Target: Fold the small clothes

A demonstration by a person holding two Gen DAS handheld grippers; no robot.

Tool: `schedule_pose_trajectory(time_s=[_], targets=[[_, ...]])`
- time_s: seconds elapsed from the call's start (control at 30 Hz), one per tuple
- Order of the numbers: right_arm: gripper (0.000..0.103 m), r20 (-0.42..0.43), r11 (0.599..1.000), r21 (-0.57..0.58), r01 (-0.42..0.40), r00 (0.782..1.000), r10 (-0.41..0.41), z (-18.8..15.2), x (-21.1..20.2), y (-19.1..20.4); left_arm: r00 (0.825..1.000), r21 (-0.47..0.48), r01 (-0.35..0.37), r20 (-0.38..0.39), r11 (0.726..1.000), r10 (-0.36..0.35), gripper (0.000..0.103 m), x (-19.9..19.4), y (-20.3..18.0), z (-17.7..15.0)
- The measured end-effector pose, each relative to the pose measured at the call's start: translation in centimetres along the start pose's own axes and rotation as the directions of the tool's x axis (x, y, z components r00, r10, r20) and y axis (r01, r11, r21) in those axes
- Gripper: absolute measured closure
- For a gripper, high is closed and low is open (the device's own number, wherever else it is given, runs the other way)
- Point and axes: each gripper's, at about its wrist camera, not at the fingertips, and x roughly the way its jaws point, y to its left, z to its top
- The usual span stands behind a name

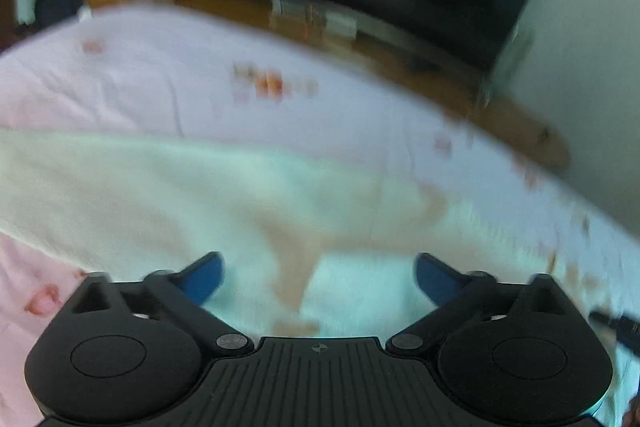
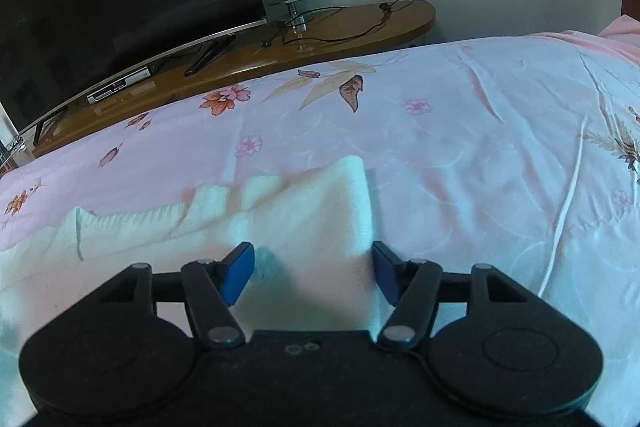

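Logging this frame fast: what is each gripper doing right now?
Left gripper: open, holding nothing, over the cream knitted garment.
Right gripper: open, jaws either side of the garment's corner fold, not clamped.

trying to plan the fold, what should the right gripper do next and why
Probably ease the right gripper forward and close on the cream garment: its jaws stand open astride the garment's edge on the floral bedspread, gripping nothing yet.
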Motion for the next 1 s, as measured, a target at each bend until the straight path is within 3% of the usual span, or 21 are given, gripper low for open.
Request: schedule_pose_trajectory(time_s=[0.13,0.17,0.23,0.37,0.4,0.5,0.57,0.63,0.7,0.77,0.8,0.87,0.9,0.93,0.97,1.0], targets=[[0.041,0.005,1.0,-0.001,0.006,1.0,-0.006,0.0,0.1,0.1,0.993,-0.004,0.096,-0.066,0.995,-0.096,0.001,1.8,-0.3,-0.1],[0.041,0.005,1.0,0.001,0.006,1.0,-0.006,0.0,0.1,0.0,0.992,-0.011,0.114,-0.061,0.993,-0.114,0.006,2.0,-0.2,-0.2],[0.046,0.009,1.0,0.005,0.007,1.0,-0.007,0.1,0.1,0.0,0.987,-0.03,0.138,-0.073,0.99,-0.14,0.053,2.7,-0.2,-0.3],[0.063,0.013,1.0,0.01,-0.001,1.0,0.001,0.3,0.2,-0.3,0.981,-0.04,0.159,-0.102,0.986,-0.162,0.077,3.9,-0.1,-0.3],[0.064,0.011,1.0,0.008,-0.004,1.0,0.004,0.4,0.3,-0.3,0.98,-0.04,0.166,-0.101,0.985,-0.169,0.093,4.0,-0.3,-0.2],[0.071,0.008,1.0,0.005,-0.007,1.0,0.007,0.7,0.6,-0.5,0.983,-0.018,0.183,-0.022,0.983,-0.183,0.094,2.7,-1.1,0.3],[0.094,0.025,1.0,0.008,-0.012,1.0,0.012,0.9,0.3,-0.5,0.982,-0.009,0.183,0.046,0.983,-0.182,0.094,0.8,-1.0,0.5],[0.095,0.078,0.999,-0.037,-0.019,0.997,0.022,1.1,-0.8,0.2,0.982,0.008,0.158,0.102,0.987,-0.158,0.095,0.3,-0.7,0.5],[0.095,0.104,0.99,-0.137,0.028,0.995,-0.014,0.6,-0.8,1.3,0.991,0.018,0.125,0.045,0.992,-0.126,0.095,2.0,-0.4,0.1],[0.095,0.041,0.99,-0.119,0.078,0.996,-0.074,0.3,1.2,0.7,0.997,0.041,0.075,-0.022,0.996,-0.074,0.094,4.0,-0.5,-0.9],[0.095,0.05,0.991,-0.104,0.085,0.996,-0.08,0.3,1.2,0.4,0.997,0.074,0.067,-0.046,0.995,-0.064,0.094,4.5,-0.9,-1.3],[0.092,0.049,0.985,-0.116,0.124,0.992,-0.119,0.6,1.2,0.7,0.999,0.11,0.047,-0.027,0.993,-0.044,0.093,4.1,-1.2,-1.4],[0.089,0.051,0.984,-0.112,0.139,0.99,-0.134,0.7,0.9,0.7,0.999,0.103,0.044,-0.021,0.994,-0.042,0.083,3.4,-1.2,-1.1],[0.083,0.057,0.983,-0.109,0.147,0.988,-0.142,0.7,0.5,0.7,0.999,0.099,0.042,-0.009,0.994,-0.042,0.056,2.8,-1.1,-0.9],[0.081,0.076,0.981,-0.115,0.155,0.986,-0.147,0.6,-0.2,0.7,0.999,0.098,0.032,0.007,0.995,-0.033,0.038,2.0,-1.0,-0.6],[0.08,0.099,0.979,-0.125,0.162,0.984,-0.15,0.5,-1.0,1.0,0.999,0.099,0.014,0.033,0.995,-0.017,0.006,1.3,-0.8,-0.3]])
